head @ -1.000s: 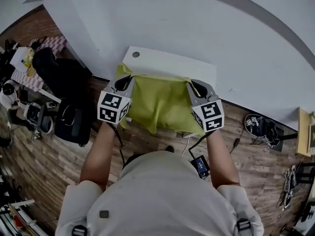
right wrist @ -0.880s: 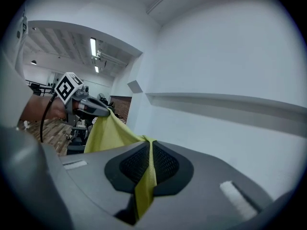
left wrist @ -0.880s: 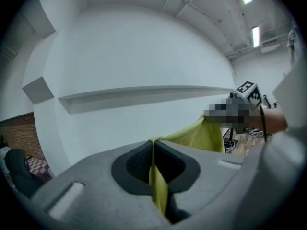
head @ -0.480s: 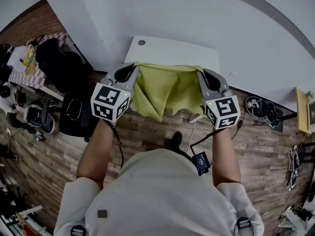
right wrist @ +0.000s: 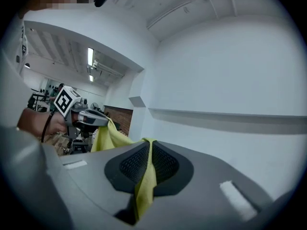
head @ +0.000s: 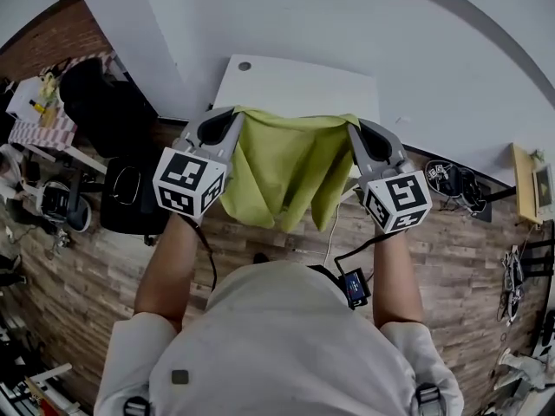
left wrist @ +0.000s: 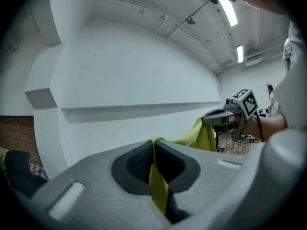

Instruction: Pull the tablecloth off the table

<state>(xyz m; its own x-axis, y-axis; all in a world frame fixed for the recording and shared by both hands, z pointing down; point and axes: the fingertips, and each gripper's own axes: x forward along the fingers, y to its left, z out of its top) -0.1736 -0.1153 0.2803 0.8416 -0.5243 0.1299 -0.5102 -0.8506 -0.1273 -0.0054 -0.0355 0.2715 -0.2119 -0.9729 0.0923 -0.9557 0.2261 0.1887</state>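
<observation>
Left gripper (head: 234,116) and right gripper (head: 352,126), fingers (head: 215,130) pinched shut on the tablecloth (head: 282,167) corners, had drawn it off the tabletop (head: 295,85); it hung between them, so the task looked essentially done.

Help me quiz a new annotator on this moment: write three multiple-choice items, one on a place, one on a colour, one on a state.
1. Where is the tablecloth?
A. Hanging between the left gripper and the right gripper, in front of the white table
B. Spread flat across the tabletop
C. Stuffed in a basket

2. What colour is the tablecloth?
A. Red
B. White
C. Yellow-green

3. How do the right gripper's jaws stand?
A. Wide apart and empty
B. Shut on the tablecloth
C. Shut on nothing

Answers:
1 A: in the head view it droops from both grippers.
2 C: every view shows yellow-green fabric.
3 B: the right gripper view shows cloth pinched between the pads.
</observation>
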